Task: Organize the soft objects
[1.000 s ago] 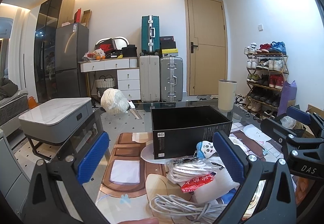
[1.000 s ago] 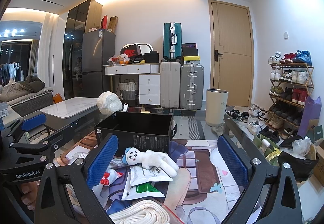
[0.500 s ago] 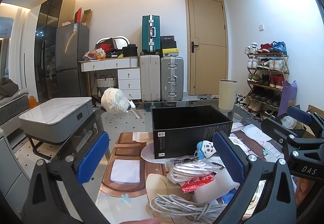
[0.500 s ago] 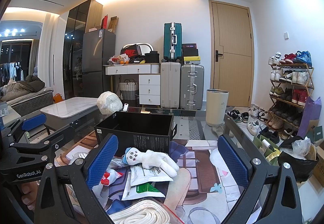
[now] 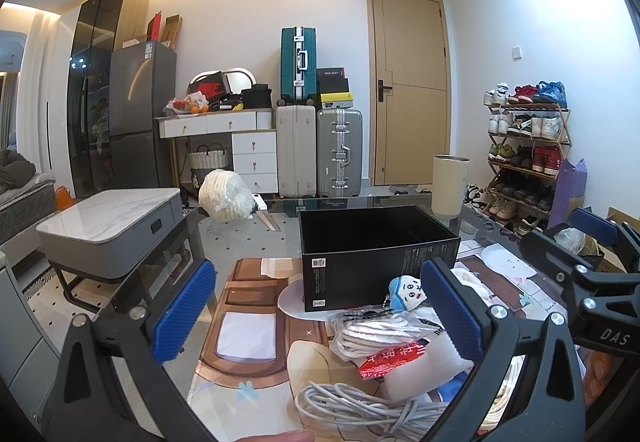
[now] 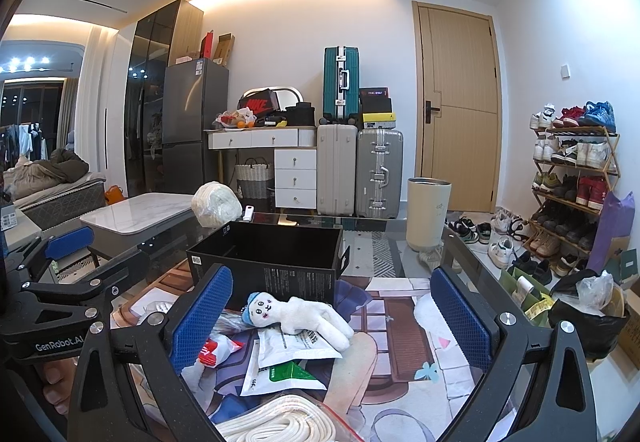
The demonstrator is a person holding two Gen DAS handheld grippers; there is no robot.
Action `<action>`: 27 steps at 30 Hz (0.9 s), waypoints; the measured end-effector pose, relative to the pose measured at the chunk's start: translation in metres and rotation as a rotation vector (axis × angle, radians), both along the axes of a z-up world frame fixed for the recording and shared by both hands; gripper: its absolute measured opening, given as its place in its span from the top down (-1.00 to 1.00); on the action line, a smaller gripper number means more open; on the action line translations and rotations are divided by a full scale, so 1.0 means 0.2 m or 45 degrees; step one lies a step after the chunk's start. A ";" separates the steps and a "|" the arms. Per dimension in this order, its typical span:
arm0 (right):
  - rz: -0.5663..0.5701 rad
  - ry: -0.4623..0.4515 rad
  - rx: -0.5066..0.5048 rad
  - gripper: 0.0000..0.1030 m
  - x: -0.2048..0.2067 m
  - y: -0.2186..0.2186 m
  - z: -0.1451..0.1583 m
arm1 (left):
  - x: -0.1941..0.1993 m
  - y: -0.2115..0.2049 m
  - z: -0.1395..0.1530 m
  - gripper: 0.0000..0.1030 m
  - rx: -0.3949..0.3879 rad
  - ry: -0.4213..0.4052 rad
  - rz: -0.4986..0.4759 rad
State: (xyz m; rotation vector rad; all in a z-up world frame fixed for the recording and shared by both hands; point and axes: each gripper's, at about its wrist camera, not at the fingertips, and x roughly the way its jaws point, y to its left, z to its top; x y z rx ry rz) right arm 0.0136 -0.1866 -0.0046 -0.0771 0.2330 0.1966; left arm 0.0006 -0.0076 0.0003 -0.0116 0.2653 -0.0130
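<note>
While awaiting sorting: heap of soft goods on worktop (image 6: 400,326), near edge, in front of both claws.

- Black box (image 6: 272,258): open-topped, seemingly empty, just behind heap; likely the receptacle, mouth up for drop-in.
- White plush doll (image 6: 304,316), blue cap: on its side atop white pouches (image 6: 288,352), topmost, just in front of box wall; likely first pick.
- Bagged white cord (image 5: 380,334), red packet (image 5: 390,356), white foam piece (image 5: 424,366): overlapping, left part of heap.
- Grey cable coil (image 5: 360,406): nearest edge, loose loops.
- White rope coil (image 6: 280,422): nearest edge, partly cut off.
- Left claw (image 5: 320,314): spread wide, empty, above worktop, off heap.
- Right claw (image 6: 332,318): spread wide, empty, doll framed between pads, no contact.
- Status, judged: nothing boxed yet.
</note>
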 end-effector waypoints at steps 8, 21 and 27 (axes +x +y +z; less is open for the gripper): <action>-0.002 0.004 -0.014 -0.98 0.00 0.01 0.00 | 0.02 0.02 -0.01 -1.00 -0.020 0.027 0.016; -0.064 0.096 -0.035 -0.98 0.06 0.03 -0.03 | 0.07 0.01 -0.02 -1.00 -0.008 0.089 0.016; -0.090 0.137 -0.036 -0.98 0.09 0.03 -0.04 | 0.09 0.00 -0.03 -1.00 0.002 0.108 0.002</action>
